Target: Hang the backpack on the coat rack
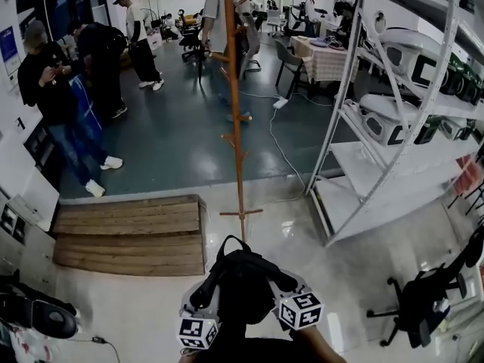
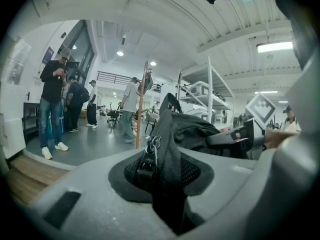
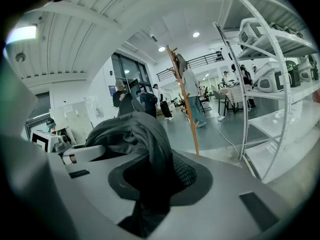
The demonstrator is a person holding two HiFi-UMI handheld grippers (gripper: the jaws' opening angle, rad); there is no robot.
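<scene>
Backpack [image 1: 240, 284], black and soft, sits slumped between both tools low in the head view. The left gripper [image 2: 161, 184] is clamped on a fold of fabric beside a zipper pull [image 2: 150, 146], and the right gripper [image 3: 150, 184] on a bunched fold of the other side. It looks light but floppy and likely to sag, so the grab loop [image 1: 231, 242] seems the part to offer a peg; its long axis runs away from the person, loop end toward the upright wooden coat rack [image 1: 234, 104], well apart beyond.
</scene>
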